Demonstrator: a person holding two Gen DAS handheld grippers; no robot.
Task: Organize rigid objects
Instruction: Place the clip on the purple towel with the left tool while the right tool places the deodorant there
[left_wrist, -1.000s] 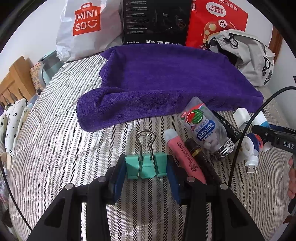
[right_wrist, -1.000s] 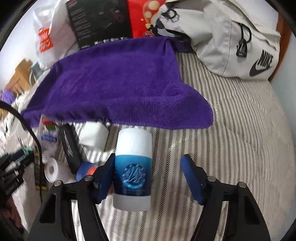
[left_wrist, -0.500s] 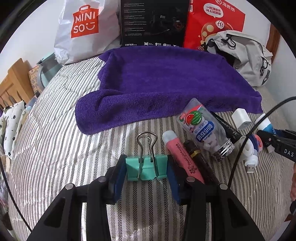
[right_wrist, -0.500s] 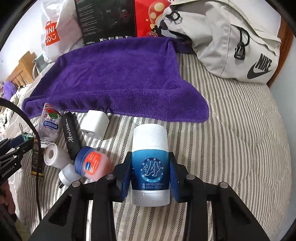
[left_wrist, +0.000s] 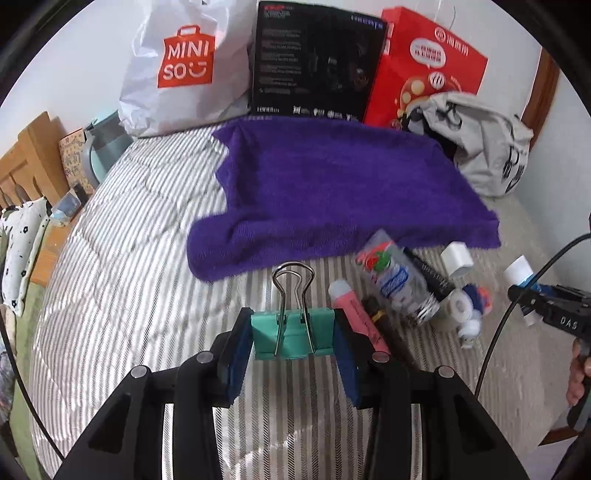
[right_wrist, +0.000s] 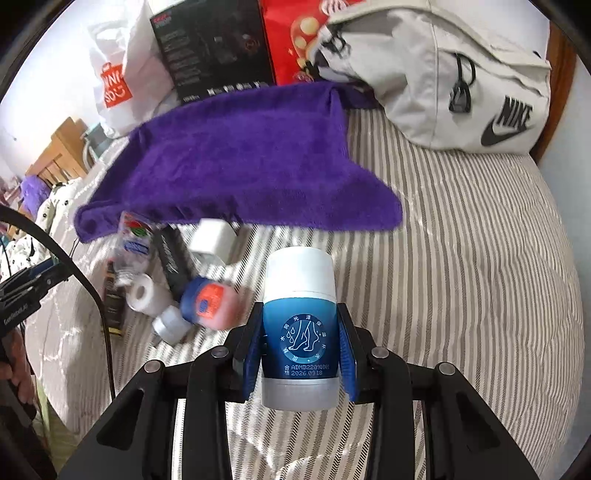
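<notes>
The left gripper (left_wrist: 293, 341) had its blue pads pressed against both sides of a teal binder clip (left_wrist: 293, 334), whose wire handles pointed forward over the striped bedcover (left_wrist: 122, 295). The right gripper (right_wrist: 300, 354) was clamped on a blue-and-white stick tube (right_wrist: 299, 332), white cap forward, held above the same bedcover. Just right of the clip lay a pink tube (left_wrist: 356, 314) and a dark pen (left_wrist: 380, 321) side by side, then a clear candy bottle (left_wrist: 395, 280) and a black tube (left_wrist: 430, 275). Near the right gripper's left finger sat a small jar with a blue and orange lid (right_wrist: 208, 306), two white tape rolls (right_wrist: 146, 295) beside it, and a white charger block (right_wrist: 214, 240) near the edge of a purple towel (right_wrist: 236, 162). The towel spread across the bed beyond both grippers, nothing lying on it. Behind it stood a white shopping bag (left_wrist: 181, 70), a black box (left_wrist: 314, 62), a red bag (left_wrist: 424, 70) and a grey backpack (right_wrist: 461, 77).
</notes>
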